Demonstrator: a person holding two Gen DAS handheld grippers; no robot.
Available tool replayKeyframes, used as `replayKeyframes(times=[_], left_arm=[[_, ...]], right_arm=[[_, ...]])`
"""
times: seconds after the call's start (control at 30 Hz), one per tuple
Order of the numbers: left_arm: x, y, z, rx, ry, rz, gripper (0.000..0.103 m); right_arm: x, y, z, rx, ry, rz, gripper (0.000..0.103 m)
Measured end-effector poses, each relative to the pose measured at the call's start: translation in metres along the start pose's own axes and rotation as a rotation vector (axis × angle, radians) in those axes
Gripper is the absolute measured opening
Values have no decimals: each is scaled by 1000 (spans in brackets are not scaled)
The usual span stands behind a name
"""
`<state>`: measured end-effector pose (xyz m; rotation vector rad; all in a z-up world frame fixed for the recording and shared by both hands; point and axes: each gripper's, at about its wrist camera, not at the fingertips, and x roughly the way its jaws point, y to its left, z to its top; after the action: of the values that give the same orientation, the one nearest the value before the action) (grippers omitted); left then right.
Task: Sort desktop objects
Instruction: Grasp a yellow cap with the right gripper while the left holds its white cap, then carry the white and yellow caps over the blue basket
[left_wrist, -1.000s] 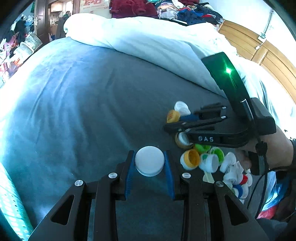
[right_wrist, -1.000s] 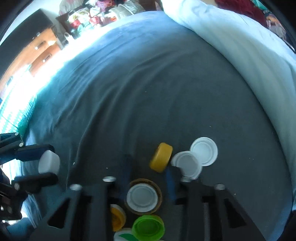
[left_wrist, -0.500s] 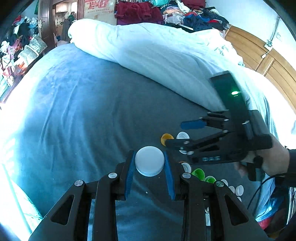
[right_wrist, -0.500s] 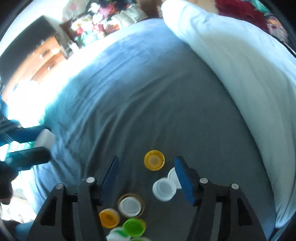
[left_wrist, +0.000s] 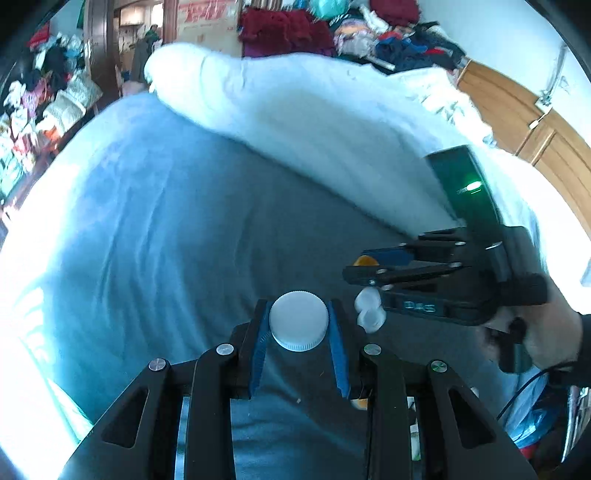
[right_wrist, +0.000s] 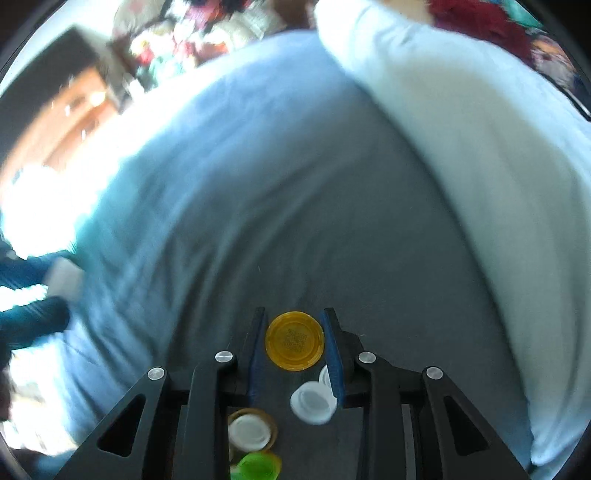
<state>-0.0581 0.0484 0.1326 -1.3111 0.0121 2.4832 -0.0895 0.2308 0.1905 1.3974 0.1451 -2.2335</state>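
Two bottle caps are in hand at this moment, one in each set of tongs. We find the left gripper (left_wrist: 298, 325) clamped on a white cap (left_wrist: 298, 319), its blue pads (left_wrist: 260, 345) pressed against the ribbed rim on both sides. The right gripper (right_wrist: 294, 341) is clamped on a yellow cap (right_wrist: 294, 340), held face-up between its pads; in the left wrist view the same gripper (left_wrist: 360, 266) shows side-on with only a sliver of the yellow cap (left_wrist: 365, 260) visible at its tip.

Both caps hang clear above the grey-blue bedsheet (right_wrist: 258, 184). The unsorted caps lie below the right gripper: a white one (right_wrist: 312, 401), a white one seated in a tan ring (right_wrist: 249, 430), and a green one (right_wrist: 258, 466) at the frame's lower edge. A white duvet (left_wrist: 314, 122) is heaped along the far side.

Our judgement: the pick-up step is complete for both caps, and the carry to their places is the step in hand. No bins, trays or sorted piles are visible, so we cannot tell where either colour belongs. The open sheet to the left appears the likely ground. The next move calls for holding both grips firm, keeping the two grippers apart, lowering each cap close to the sheet before release, and setting white and yellow well apart so the soft cloth does not roll them together.
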Motion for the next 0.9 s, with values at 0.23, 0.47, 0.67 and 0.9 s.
replayKeyframes(times=[0.23, 0.47, 0.67, 0.9], left_arm=[[-79, -35, 57, 84, -101, 13, 26], [-172, -48, 93, 104, -128, 142, 26], [-227, -35, 95, 72, -104, 271, 26], [-241, -2, 89, 17, -100, 341, 27]], right_arm=[[-149, 15, 31, 69, -156, 19, 31], [-274, 57, 52, 50, -236, 39, 32], [-325, 120, 61, -15, -300, 58, 32], [-338, 174, 65, -58, -321, 69, 32]])
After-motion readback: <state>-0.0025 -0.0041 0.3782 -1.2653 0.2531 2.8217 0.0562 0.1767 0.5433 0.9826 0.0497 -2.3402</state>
